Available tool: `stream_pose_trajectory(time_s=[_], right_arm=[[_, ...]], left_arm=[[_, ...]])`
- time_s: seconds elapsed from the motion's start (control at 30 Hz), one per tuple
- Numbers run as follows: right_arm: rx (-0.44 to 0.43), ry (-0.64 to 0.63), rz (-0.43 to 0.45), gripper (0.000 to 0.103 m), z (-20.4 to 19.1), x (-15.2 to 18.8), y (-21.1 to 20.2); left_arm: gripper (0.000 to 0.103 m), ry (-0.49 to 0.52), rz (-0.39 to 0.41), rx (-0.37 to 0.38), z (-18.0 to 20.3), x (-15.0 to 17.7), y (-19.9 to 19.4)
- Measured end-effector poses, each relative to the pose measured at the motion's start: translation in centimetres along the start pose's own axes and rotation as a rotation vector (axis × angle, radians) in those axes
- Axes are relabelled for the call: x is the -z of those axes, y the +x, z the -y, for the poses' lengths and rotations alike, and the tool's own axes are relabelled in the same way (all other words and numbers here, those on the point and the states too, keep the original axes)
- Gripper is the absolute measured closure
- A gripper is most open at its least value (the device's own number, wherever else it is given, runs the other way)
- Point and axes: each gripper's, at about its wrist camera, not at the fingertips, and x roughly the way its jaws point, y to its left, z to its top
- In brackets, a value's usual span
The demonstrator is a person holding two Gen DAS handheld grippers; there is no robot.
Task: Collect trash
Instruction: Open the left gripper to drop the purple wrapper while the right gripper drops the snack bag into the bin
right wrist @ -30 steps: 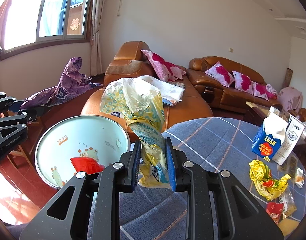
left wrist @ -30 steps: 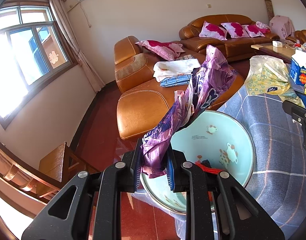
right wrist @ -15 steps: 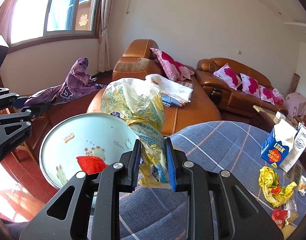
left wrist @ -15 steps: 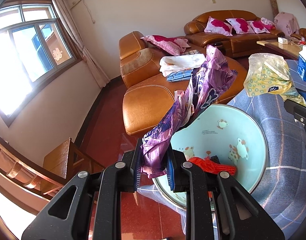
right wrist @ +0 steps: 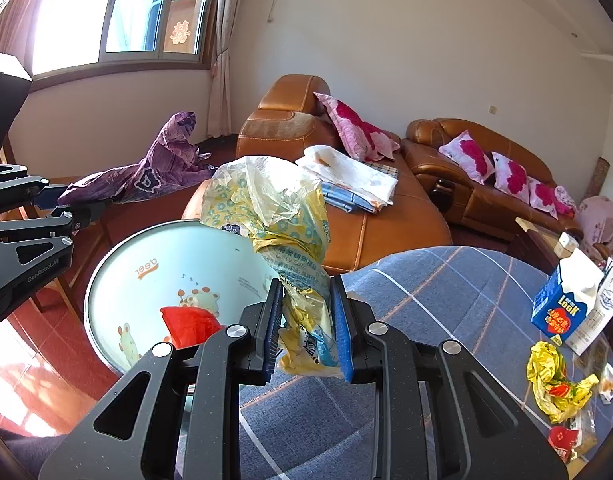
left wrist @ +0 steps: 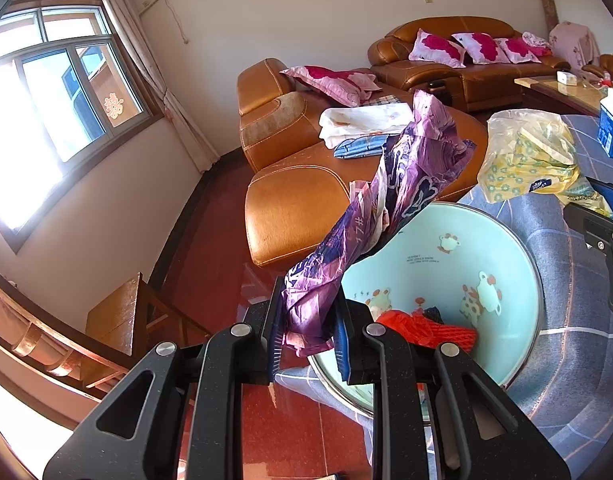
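Both jaws are closed on trash: the left gripper [left wrist: 308, 336] pinches a purple wrapper [left wrist: 390, 204], and the right gripper [right wrist: 308, 332] pinches a yellow plastic bag [right wrist: 274, 216]. Just beyond them, a light blue basin [right wrist: 162, 264] sits at the edge of the blue checked table [right wrist: 446, 292], with red trash [right wrist: 186, 322] inside. Farther right on the table lie a crumpled yellow wrapper [right wrist: 554, 384] and a milk carton [right wrist: 566, 300]. Behind stands a brown sofa [right wrist: 366, 216].

The blue milk carton [right wrist: 562, 308] reads "LOOK". The basin [right wrist: 146, 272] says "deer". The left gripper's [right wrist: 38, 200] black arm bears "GenRobot.AI". The yellow bag [right wrist: 274, 216] shows "Daisy Care".
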Motion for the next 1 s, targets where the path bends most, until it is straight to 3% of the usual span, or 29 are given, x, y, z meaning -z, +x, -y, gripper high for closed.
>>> stream_pose_trajectory(time_s=[0.5, 0.57, 0.6, 0.67, 1.0], right_arm=[[-0.013, -0.024, -0.006, 0.077, -0.6, 0.0, 0.0], [-0.019, -0.032, -0.002, 0.073, -0.7, 0.0, -0.1], [-0.025, -0.037, 0.0, 0.064, -0.8, 0.0, -0.1], [-0.025, -0.044, 0.002, 0.059, -1.0, 0.0, -0.1], [-0.016, -0.032, 0.006, 0.057, -0.8, 0.1, -0.1]], left_arm=[[0.082, 0.006, -0.003, 0.009, 0.0, 0.2, 0.5], [0.078, 0.005, -0.005, 0.012, 0.0, 0.2, 0.5], [0.071, 0.001, -0.005, 0.014, 0.0, 0.2, 0.6], [0.068, 0.002, -0.004, 0.02, 0.1, 0.2, 0.5], [0.051, 0.006, 0.0, 0.03, 0.3, 0.3, 0.4]])
